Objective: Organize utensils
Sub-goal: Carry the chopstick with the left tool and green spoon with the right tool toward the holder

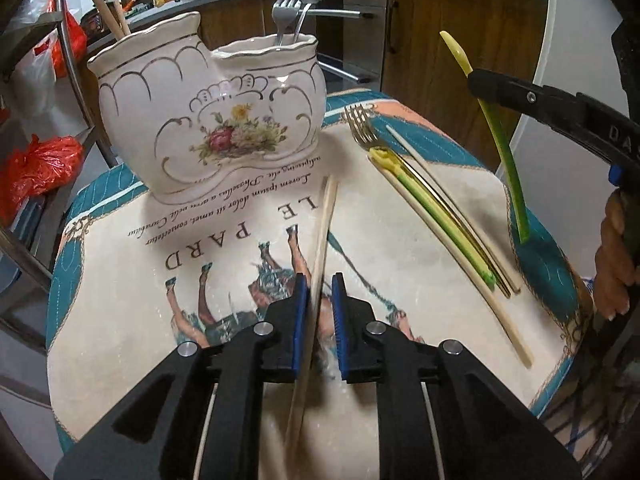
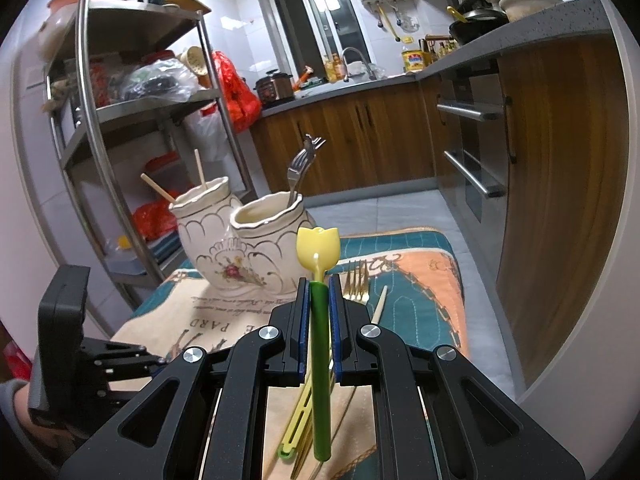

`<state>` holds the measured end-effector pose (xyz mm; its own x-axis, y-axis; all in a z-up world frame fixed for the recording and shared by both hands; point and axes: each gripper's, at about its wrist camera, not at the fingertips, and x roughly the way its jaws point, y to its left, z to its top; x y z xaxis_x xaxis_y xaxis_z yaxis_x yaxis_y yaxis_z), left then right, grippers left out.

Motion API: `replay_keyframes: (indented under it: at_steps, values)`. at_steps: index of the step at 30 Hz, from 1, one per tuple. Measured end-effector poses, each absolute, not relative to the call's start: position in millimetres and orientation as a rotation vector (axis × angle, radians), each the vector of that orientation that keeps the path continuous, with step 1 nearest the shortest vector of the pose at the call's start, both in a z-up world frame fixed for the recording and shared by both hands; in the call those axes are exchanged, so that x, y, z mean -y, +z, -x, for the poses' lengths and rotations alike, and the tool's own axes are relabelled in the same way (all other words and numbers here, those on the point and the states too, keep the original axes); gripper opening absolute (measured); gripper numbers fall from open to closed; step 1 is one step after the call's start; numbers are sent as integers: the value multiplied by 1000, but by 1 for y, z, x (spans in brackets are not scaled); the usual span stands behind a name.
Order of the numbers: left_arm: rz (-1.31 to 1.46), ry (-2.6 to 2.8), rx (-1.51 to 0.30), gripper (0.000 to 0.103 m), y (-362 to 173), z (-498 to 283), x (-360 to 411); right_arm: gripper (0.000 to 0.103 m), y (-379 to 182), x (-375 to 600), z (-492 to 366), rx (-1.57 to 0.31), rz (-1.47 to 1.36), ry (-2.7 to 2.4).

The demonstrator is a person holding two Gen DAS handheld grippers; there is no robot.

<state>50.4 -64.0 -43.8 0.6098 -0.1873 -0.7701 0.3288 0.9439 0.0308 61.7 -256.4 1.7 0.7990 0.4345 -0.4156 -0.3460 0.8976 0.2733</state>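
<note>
My left gripper (image 1: 319,282) is shut on a wooden chopstick (image 1: 320,248), held low over the printed cloth (image 1: 200,248), its tip toward the white floral double holder (image 1: 208,108). The holder's left pot holds wooden chopsticks (image 1: 105,6), the right pot silver forks (image 1: 285,12). My right gripper (image 2: 319,286) is shut on a green-handled tulip spoon (image 2: 319,248), lifted above the cloth and in front of the holder (image 2: 248,248); this spoon also shows in the left wrist view (image 1: 506,152). A gold fork (image 1: 362,128), a yellow-green utensil (image 1: 432,204) and chopsticks (image 1: 460,280) lie on the cloth at right.
A metal shelf rack (image 2: 96,120) with red bags stands left of the table. Wooden kitchen cabinets (image 2: 352,136) and an oven front (image 2: 468,140) are behind and to the right. The table edge (image 1: 536,408) is near on the right.
</note>
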Motion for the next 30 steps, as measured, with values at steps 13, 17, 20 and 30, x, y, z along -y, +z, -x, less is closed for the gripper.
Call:
replay_keyframes:
  at_steps: [13,17,20,30]
  values:
    - [-158,-415,-577,5,0,-11,17,10,7,245,-62,-457,-149,392]
    - [-178,-373,-428,5,23,4,-6,10,15,237,-68,-451,-142,392]
    - [-105,-365,-345,5,47,2,-30,10,26,226,-73,-432,-130,403]
    - [111,-398,-206,5,107,-62,-78,10,75,203,-116,-330,-162,441]
